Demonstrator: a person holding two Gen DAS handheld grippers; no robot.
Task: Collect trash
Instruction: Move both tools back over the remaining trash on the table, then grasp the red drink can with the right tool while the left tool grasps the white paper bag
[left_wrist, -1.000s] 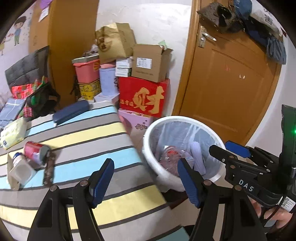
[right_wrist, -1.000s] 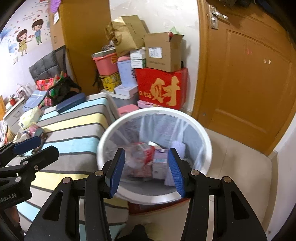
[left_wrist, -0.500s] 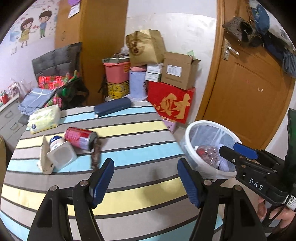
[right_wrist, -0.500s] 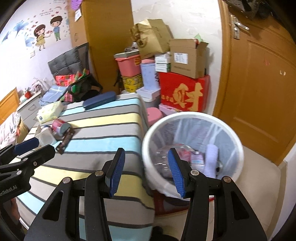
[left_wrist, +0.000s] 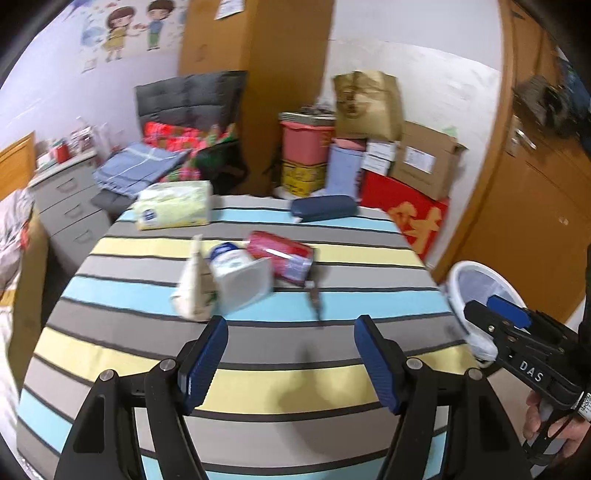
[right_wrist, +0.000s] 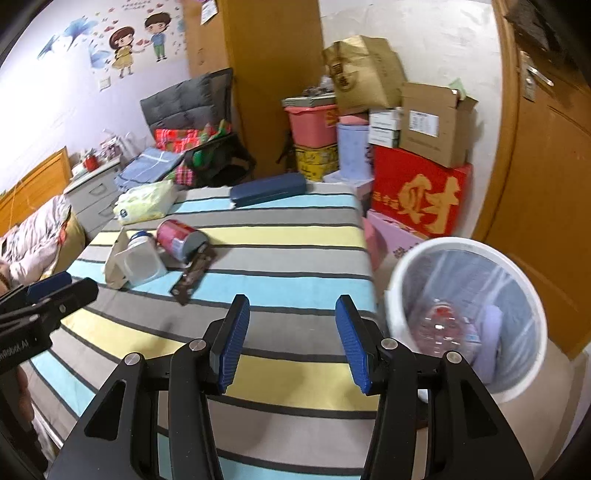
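Left of frame, right wrist view: tissue pack (right_wrist: 146, 202) at the table's far edge. Left of centre: clear plastic jar (right_wrist: 142, 258) on its side with a blue cap, contents not discernible; touching it, a red can (right_wrist: 179, 239) lying down, and a dark wrapper (right_wrist: 194, 272) just beside that. All rest on my striped tablecloth (right_wrist: 288, 258). Upper centre: navy case (right_wrist: 269, 189), closed. Bottom centre: my right gripper (right_wrist: 291, 338), jaws apart, nothing between them. My left gripper (left_wrist: 290, 354), likewise apart and empty. Right: white bin (right_wrist: 467, 317) with clear liner, holding crumpled wrappers and a pale purple item.
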